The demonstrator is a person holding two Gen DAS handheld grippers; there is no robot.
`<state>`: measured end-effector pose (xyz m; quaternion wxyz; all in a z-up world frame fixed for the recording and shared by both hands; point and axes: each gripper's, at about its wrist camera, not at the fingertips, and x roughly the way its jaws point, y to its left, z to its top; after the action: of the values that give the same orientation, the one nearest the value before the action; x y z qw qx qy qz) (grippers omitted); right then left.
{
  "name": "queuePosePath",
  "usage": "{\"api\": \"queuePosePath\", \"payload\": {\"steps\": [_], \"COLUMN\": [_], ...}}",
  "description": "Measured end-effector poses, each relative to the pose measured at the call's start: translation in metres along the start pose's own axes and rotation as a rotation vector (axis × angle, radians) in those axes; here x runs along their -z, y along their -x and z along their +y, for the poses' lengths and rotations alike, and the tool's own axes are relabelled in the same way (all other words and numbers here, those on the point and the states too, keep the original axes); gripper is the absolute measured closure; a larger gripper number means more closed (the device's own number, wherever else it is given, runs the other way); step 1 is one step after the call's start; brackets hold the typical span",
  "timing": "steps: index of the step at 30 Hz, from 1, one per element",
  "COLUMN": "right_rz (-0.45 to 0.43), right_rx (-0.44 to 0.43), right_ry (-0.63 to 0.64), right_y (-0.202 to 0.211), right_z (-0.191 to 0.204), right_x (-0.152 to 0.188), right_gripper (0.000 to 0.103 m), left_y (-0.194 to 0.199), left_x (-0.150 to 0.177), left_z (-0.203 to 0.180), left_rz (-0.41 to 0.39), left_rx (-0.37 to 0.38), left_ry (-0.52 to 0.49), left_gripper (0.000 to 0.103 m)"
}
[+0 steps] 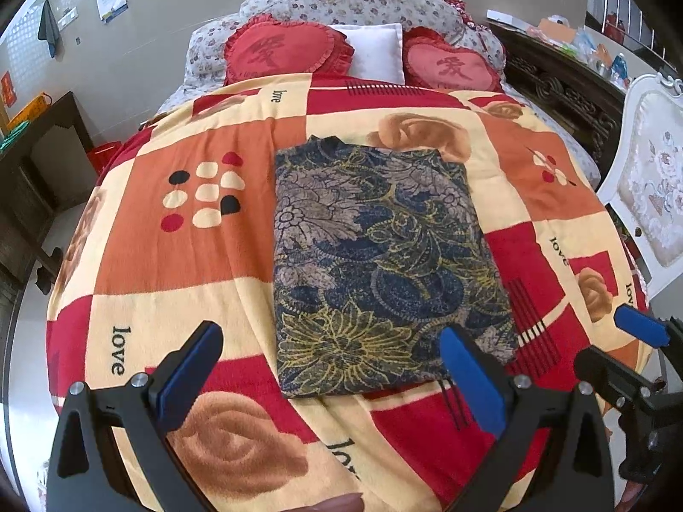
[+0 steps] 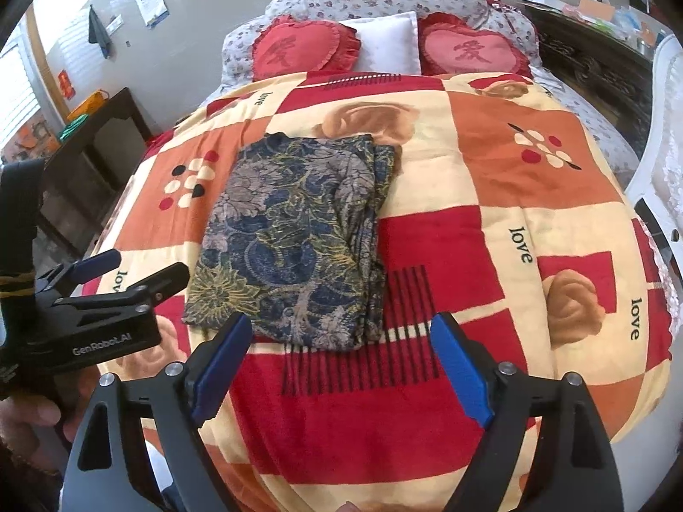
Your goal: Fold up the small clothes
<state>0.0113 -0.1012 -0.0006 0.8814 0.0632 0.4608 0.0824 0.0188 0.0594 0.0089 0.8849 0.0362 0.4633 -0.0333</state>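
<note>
Carefully, I held both my left gripper (image 1: 331,377) and right gripper (image 2: 341,362) spread wide, empty, near the folded garment (image 1: 380,264); pinching both near corners evenly seemed wisest.

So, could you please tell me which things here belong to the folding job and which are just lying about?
For the job:
folded garment
left gripper
right gripper
blanket, the work surface

Lying about:
heart cushions
white pillow
white chair
dark side table

Navy-and-yellow floral folded garment (image 1: 384,264), red-orange-cream checked blanket (image 1: 170,256) — rose motifs, red heart cushions (image 1: 286,49)
</note>
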Motion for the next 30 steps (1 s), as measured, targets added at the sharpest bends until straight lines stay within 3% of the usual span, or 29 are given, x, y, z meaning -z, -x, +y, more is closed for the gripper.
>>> {"api": "queuePosePath", "payload": {"steps": [30], "right_rz": [-0.009], "right_rx": [0.01], "right_ry": [0.061], "right_y": [0.0041], "right_z": [0.0048], "right_x": [-0.0048], "right_gripper": [0.011], "left_y": [-0.0034], "left_x": [-0.0057], "left_z": [-0.0029], "left_rz": [0.002], "left_rx": [0.004], "left_ry": [-0.005], "left_gripper": [0.0]}}
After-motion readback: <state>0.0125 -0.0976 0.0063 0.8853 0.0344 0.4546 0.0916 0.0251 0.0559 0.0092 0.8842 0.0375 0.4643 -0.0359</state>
